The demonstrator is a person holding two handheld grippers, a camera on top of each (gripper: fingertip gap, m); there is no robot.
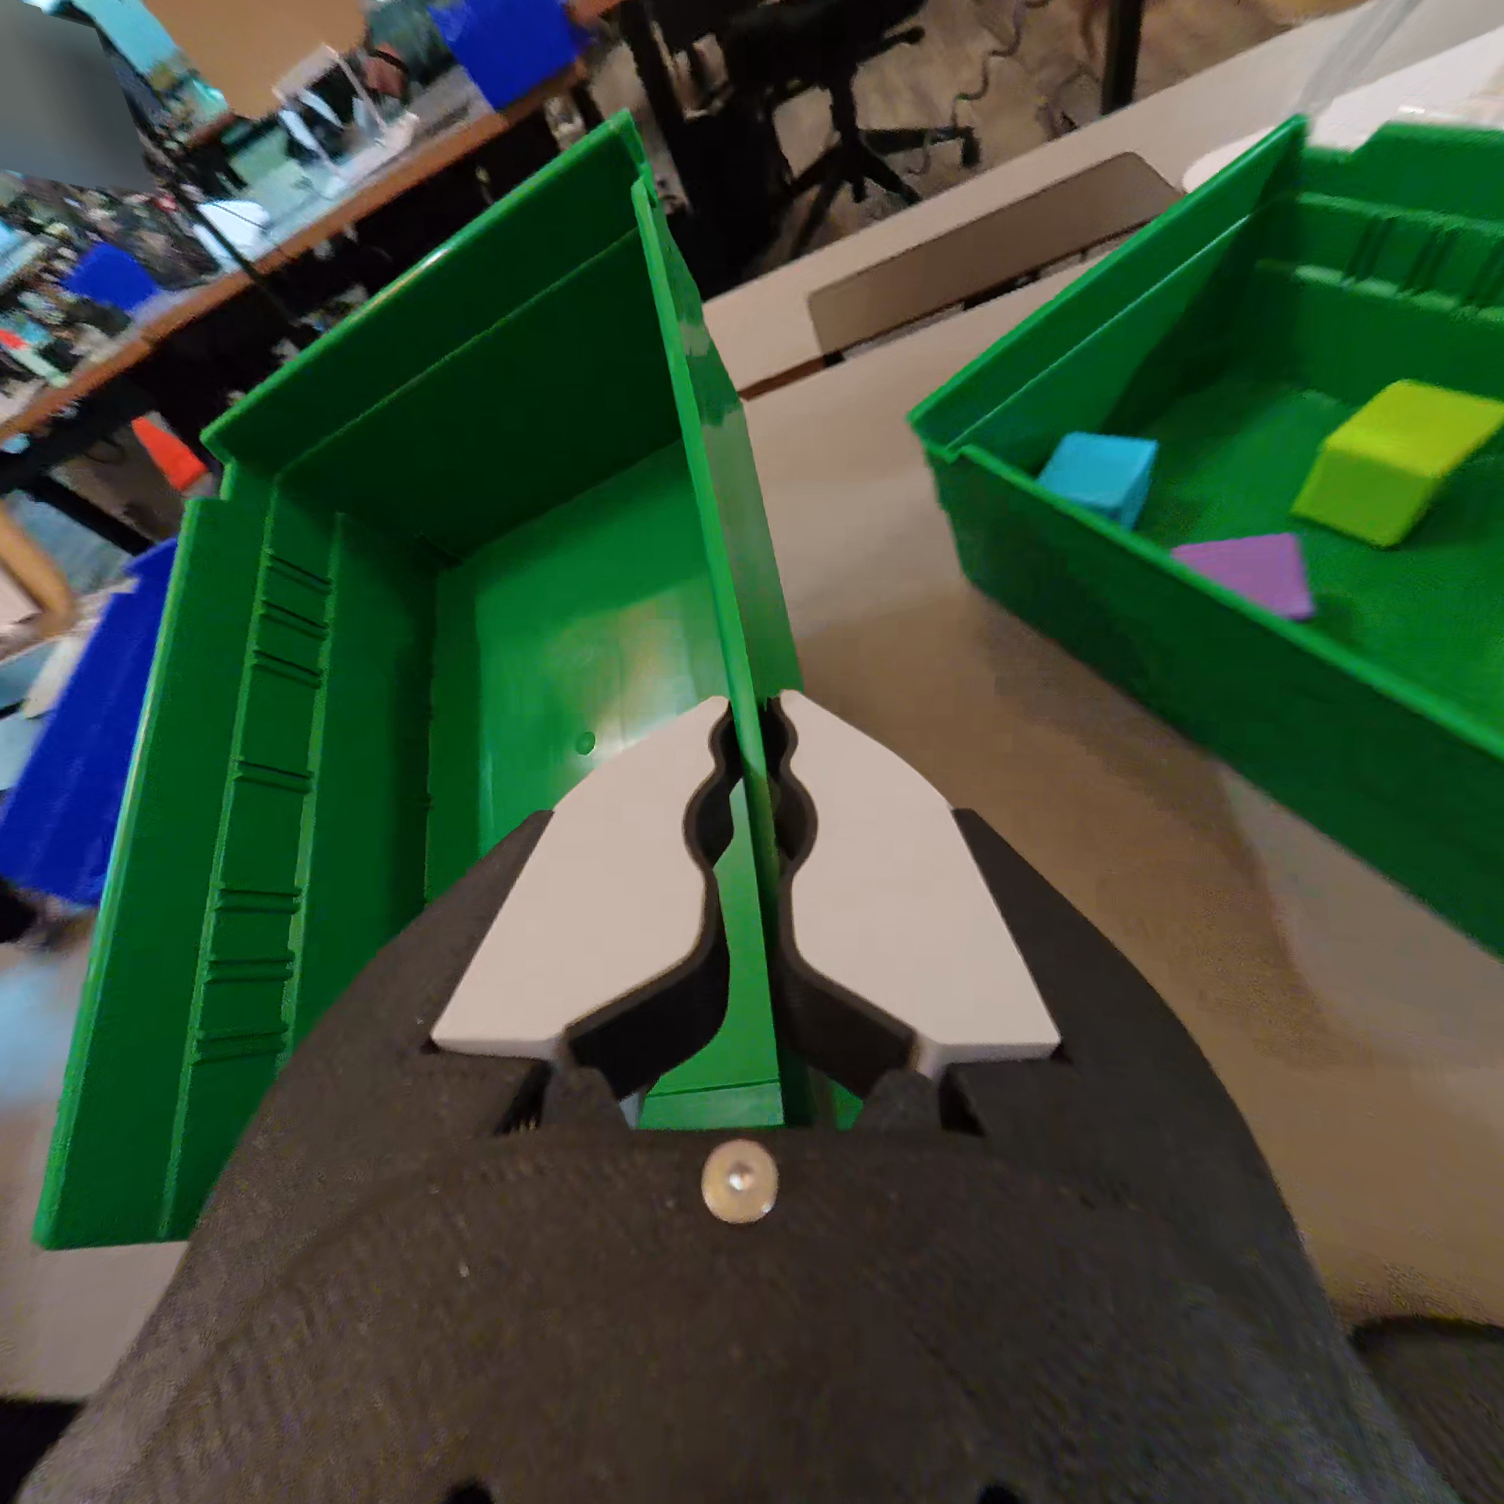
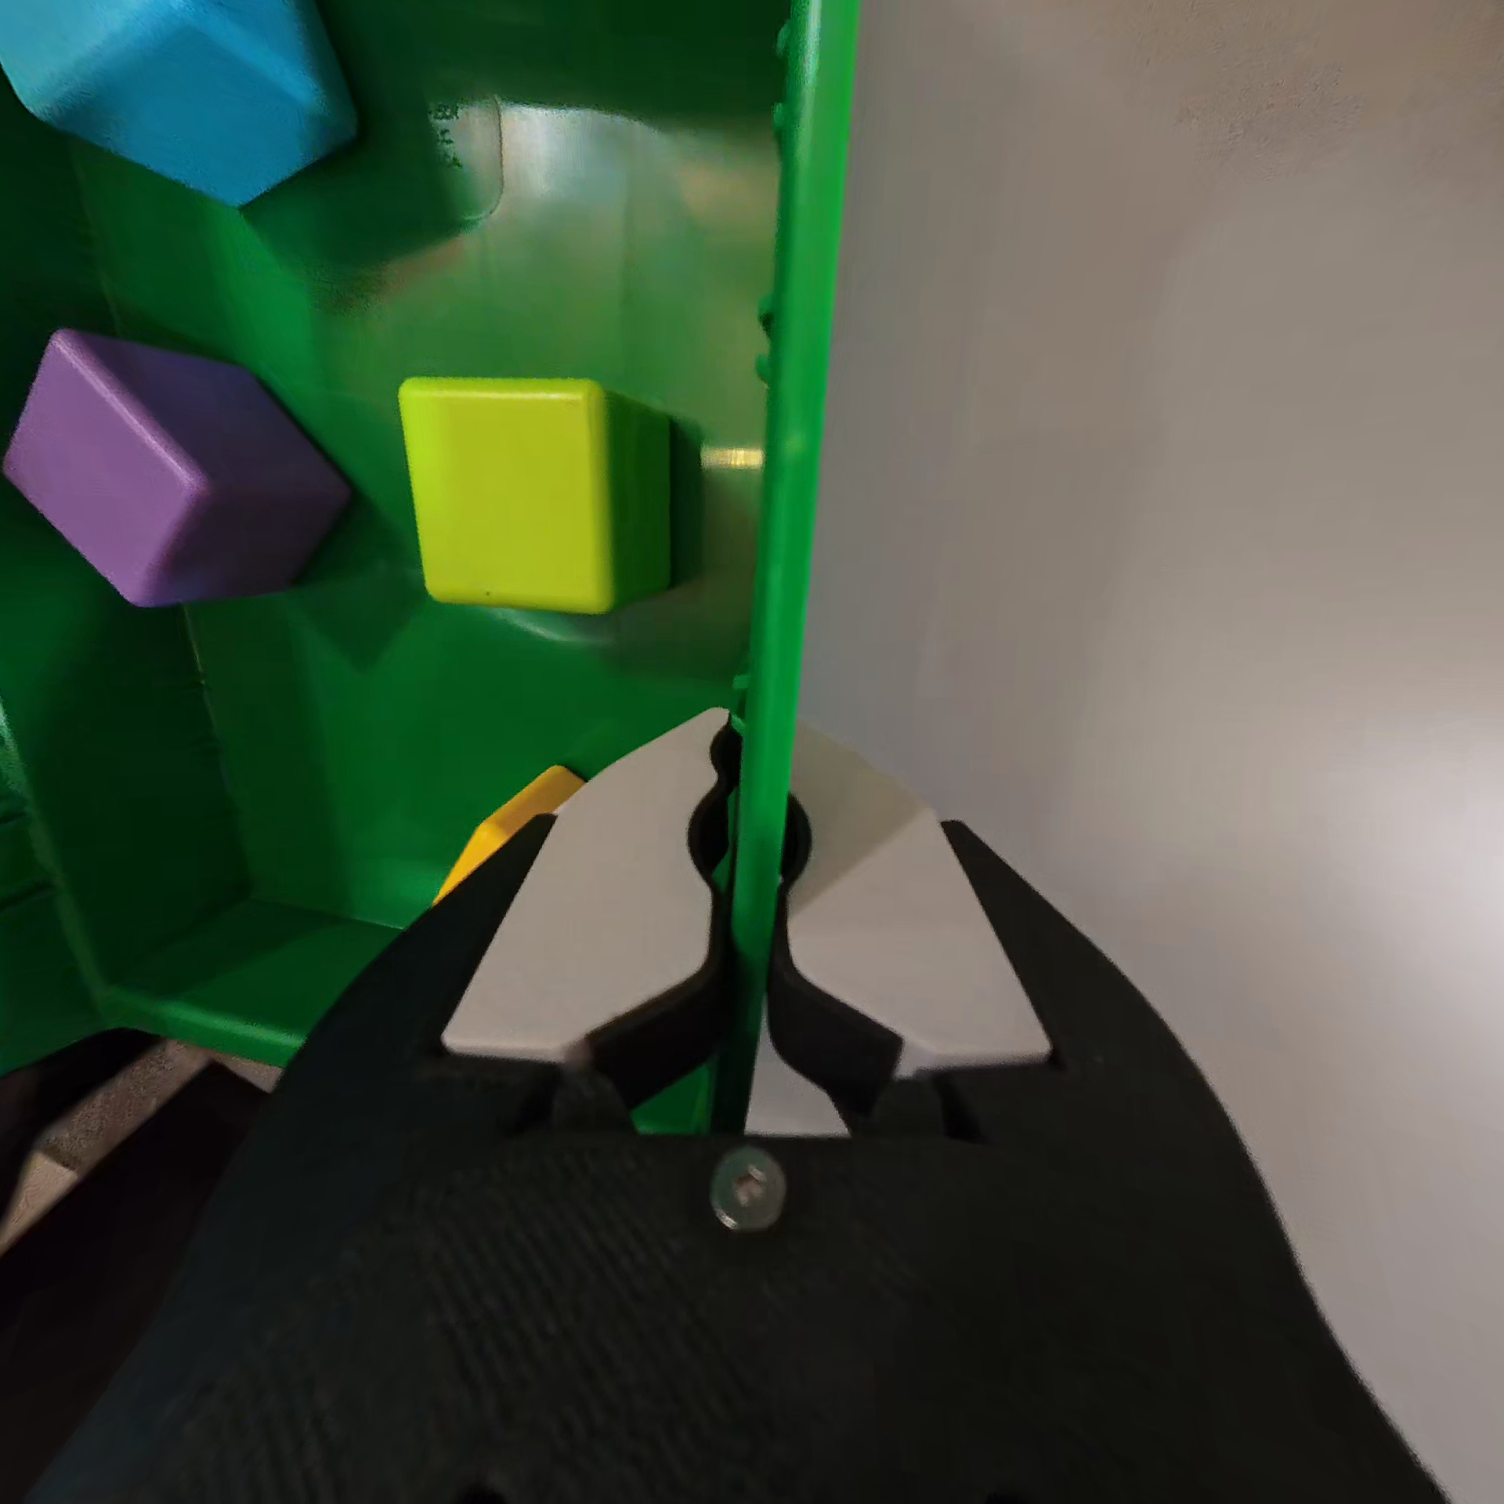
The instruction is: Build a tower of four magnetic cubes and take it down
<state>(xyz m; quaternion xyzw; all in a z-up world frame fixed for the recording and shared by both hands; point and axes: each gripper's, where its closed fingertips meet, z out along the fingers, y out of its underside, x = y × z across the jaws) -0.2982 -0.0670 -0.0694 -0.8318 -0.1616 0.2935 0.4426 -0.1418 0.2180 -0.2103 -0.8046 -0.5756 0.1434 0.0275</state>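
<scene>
My left gripper (image 1: 753, 708) is shut on the right side wall of an empty green bin (image 1: 521, 456), one finger inside and one outside. A second green bin (image 1: 1139, 651) sits to the right with a cyan block (image 1: 1099, 476), a lime block (image 1: 1400, 460) and a purple block (image 1: 1249, 574) in it. My right gripper (image 2: 761, 720) is shut on the right side wall of that second bin (image 2: 802, 407). In the right wrist view the bin holds the cyan block (image 2: 187, 89), the purple block (image 2: 163, 468), the lime block (image 2: 521, 492) and a yellow block (image 2: 509, 822), partly hidden by my left finger.
Both bins rest on a pale tabletop (image 1: 936, 732). A dark grey flat pad (image 1: 985, 260) lies on the table behind them. Beyond the table are wooden desks with blue bins (image 1: 504, 41), black office chairs (image 1: 846, 98) and a blue container (image 1: 73, 757) at the left. My hands' fingertips stand some 35 cm from each other.
</scene>
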